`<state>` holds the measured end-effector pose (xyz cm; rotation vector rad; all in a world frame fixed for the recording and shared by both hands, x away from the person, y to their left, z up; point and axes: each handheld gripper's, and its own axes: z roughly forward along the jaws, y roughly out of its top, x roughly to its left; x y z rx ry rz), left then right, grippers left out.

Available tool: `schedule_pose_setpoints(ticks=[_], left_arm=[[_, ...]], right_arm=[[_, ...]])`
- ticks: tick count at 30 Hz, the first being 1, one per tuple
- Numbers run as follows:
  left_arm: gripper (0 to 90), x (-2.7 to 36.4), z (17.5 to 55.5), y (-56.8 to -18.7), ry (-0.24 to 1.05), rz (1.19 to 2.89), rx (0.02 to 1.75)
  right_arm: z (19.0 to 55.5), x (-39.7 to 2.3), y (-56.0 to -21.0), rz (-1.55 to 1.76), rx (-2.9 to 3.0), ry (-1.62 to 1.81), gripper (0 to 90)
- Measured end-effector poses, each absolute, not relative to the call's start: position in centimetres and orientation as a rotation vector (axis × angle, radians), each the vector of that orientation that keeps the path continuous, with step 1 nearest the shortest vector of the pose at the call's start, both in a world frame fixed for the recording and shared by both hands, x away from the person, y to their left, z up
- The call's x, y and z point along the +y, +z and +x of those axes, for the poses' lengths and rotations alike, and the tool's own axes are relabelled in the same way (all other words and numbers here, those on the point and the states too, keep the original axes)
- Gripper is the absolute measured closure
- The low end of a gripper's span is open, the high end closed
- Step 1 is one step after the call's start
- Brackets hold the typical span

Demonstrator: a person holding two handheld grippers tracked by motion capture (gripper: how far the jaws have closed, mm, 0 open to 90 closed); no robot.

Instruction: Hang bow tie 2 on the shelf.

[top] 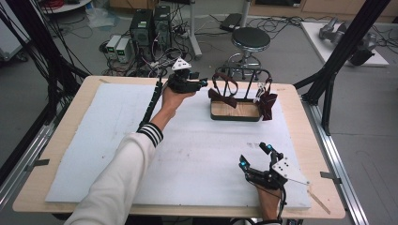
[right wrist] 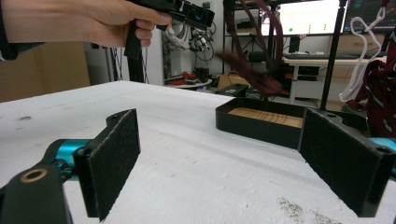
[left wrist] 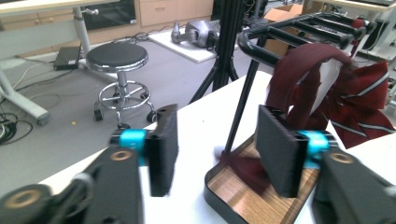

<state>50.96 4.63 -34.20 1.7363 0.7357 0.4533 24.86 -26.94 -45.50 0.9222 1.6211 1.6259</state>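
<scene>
The dark red bow tie (top: 223, 96) is hanging by its strap from the left end of the black rack (top: 244, 75), its bow sitting at the left rim of the wooden-floored tray (top: 235, 112) under the rack. In the left gripper view the same bow tie (left wrist: 299, 88) is draping over the rack's rail (left wrist: 261, 46), partly blurred at its lower end. A second, striped red tie (top: 268, 105) is hanging at the rack's right end.

The left gripper (top: 199, 83) is hovering just beside the bow tie, held up above the table; its jaws are standing apart with nothing pressed between the pads, the tie lying past them. The right gripper (top: 256, 157) is resting near the table's front right corner, well apart from the tray, jaws spread wide and empty.

Surface: a white foam sheet (top: 117, 140) is covering most of a light wooden table (top: 70, 112), with faint grey smudges near the front.

Room: a grey floor, a round black stool (top: 250, 40) behind the table, computer towers (top: 150, 26) with tangled cables to the back left, black frame posts (top: 342, 51) on the right.
</scene>
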Motion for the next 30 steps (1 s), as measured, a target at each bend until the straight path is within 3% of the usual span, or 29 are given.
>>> schedule_pose_setpoints(ticks=[2,15,21,30], left_arm=[[40.9,4.7,50.9,-34.2,0.459,1.73,0.723],[21.6,6.4,50.6,-34.3,0.461,1.692,0.655],[18.3,7.9,48.8,-34.0,0.435,1.657,0.596],[18.0,14.1,42.0,-35.3,0.447,1.629,0.535]], right_arm=[[24.9,-26.9,-45.5,0.921,1.621,1.626,11.9],[24.9,-27.0,-45.5,0.914,1.624,1.629,11.9],[24.9,-26.9,-45.5,0.913,1.621,1.627,11.9],[24.8,-26.9,-45.5,0.907,1.616,1.62,11.9]])
